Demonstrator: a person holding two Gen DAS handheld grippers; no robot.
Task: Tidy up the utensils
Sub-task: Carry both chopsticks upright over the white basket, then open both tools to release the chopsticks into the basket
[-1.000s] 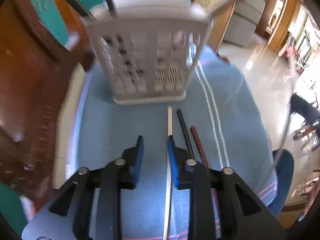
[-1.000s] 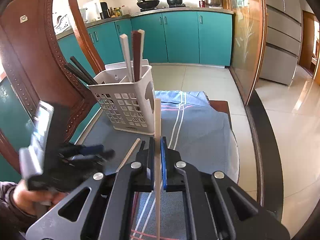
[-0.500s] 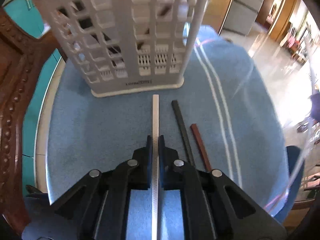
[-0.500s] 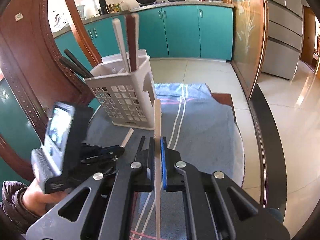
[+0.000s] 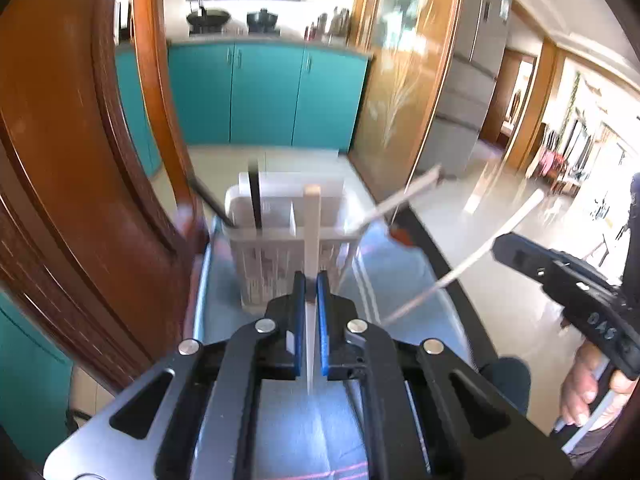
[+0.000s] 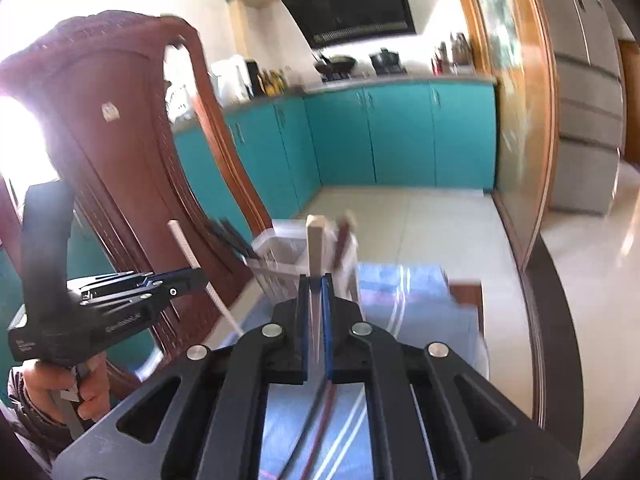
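Cloth (image 5: 404, 280) edge is running beside the chair (image 5: 80, 184), left view; left gripper (image 5: 311, 280) is pinching a white chopstick (image 5: 312, 232) before the caddy (image 5: 280, 248). Right view: right gripper (image 6: 315, 280) is clamping a pale chopstick (image 6: 314, 244), caddy (image 6: 280, 252) just ahead.

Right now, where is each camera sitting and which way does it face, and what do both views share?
Left wrist: on the left gripper, facing forward over the white utensil basket toward the teal cabinets; its fingers clamp a white chopstick; the right gripper and hand show at right.
Right wrist: on the right gripper, same heading; its fingers clamp a pale chopstick; the left gripper shows at left.
Shared: basket, cabinets, blue cloth.
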